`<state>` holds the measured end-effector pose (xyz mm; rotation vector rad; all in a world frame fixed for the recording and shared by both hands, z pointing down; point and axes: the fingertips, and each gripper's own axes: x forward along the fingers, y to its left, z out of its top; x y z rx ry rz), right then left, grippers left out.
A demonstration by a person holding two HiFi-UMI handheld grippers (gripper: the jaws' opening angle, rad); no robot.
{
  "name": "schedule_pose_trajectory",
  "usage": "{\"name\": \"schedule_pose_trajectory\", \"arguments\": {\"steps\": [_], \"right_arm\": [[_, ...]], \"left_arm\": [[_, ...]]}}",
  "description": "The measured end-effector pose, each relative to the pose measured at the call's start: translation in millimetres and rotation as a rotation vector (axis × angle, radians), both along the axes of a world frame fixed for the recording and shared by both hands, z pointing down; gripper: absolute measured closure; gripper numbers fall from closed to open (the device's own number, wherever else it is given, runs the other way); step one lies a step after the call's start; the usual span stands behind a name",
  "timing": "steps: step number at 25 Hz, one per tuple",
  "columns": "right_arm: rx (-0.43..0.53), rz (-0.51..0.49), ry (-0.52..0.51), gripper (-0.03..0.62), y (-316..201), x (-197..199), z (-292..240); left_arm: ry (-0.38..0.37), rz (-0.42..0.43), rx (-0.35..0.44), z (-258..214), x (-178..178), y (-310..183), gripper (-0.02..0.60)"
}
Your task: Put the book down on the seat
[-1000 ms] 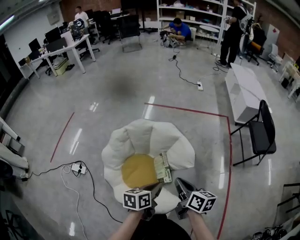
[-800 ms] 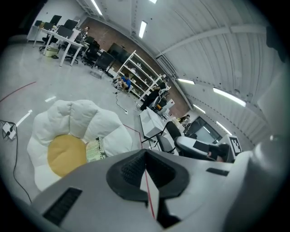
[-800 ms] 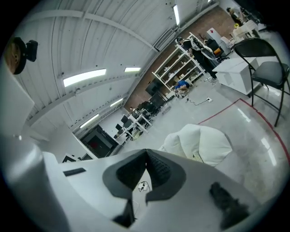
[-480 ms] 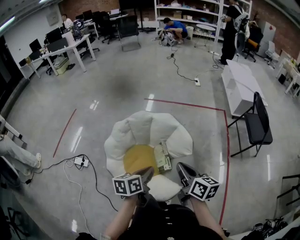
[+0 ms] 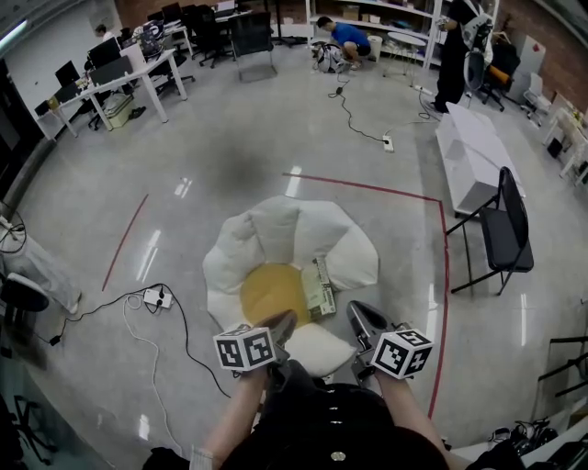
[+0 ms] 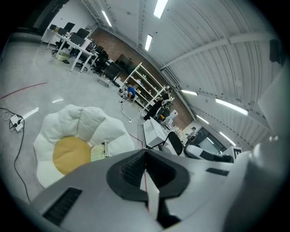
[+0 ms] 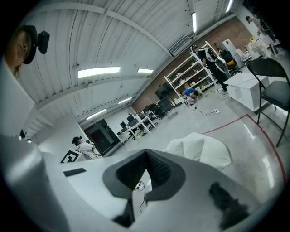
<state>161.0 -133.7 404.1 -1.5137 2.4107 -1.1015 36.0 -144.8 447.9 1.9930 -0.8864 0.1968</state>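
Head view: book [image 5: 319, 286] lies flat on the flower-shaped seat [image 5: 276, 229], just ahead of both jaw tips. The left hand-held gripper [image 5: 281, 323] and right hand-held gripper [image 5: 362, 318] are clenched, empty, and have pulled back toward the body. Book hasn't shifted, so placement looks done.

Glossy grey concrete floor [image 5: 230, 165], crossed by red tape lines [image 5: 367, 191]. Black folding chair [image 5: 513, 240] beside a long white low cabinet [image 5: 469, 151] at right; white desks with dark monitors [image 5: 138, 78] far left; white open shelving [image 6: 147, 84] against a red brick wall [image 6: 120, 47]; strip lights [image 6: 159, 7] overhead.
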Motion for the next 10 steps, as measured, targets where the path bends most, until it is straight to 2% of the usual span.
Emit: {"name": "schedule_pose_trajectory", "arguments": {"steps": [10], "right_arm": [[-0.039, -0.028, -0.004, 0.582, -1.5, -4.9, 13.3]], "left_arm": [[0.037, -0.005, -0.018, 2.3, 14.6, -1.5, 0.572]]}}
